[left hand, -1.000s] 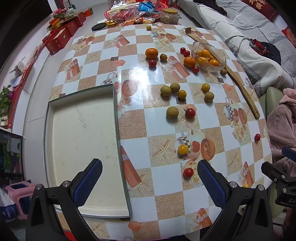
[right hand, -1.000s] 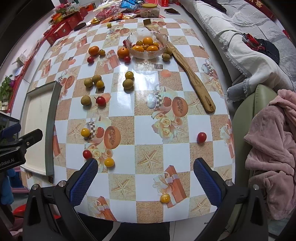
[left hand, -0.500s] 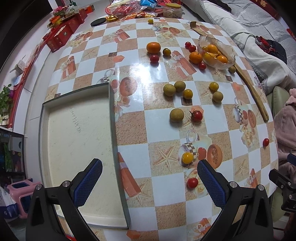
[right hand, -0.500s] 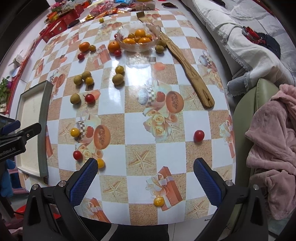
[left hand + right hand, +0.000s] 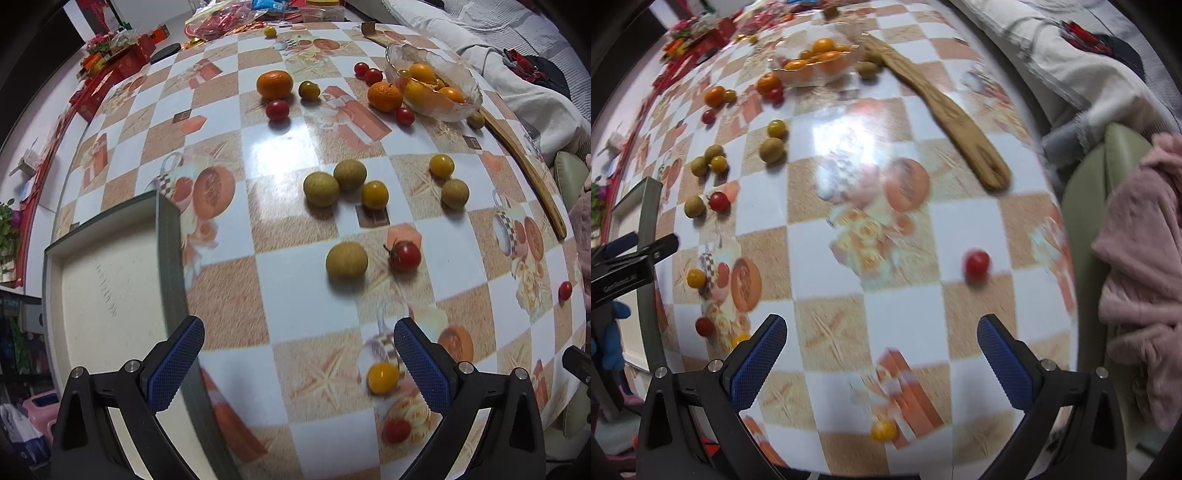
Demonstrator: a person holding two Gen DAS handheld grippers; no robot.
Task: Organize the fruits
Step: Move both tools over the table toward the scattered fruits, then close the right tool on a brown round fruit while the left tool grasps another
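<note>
Hovering over table (image 5: 280, 155) | L claw (image 5: 295, 354) wide open, empty | R claw (image 5: 882, 352) wide open, empty

Wooden spatula (image 5: 945, 110) — pink blanket (image 5: 1141, 266) beside checkered tablecloth (image 5: 280, 155)

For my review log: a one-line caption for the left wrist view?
Open left claw hovers over checkered table between empty tray and scattered fruit, yellow tomato nearest.

White lettering on left tongs (image 5: 635, 254) body, blurred, unreadable. No other legible text anywhere.
</note>
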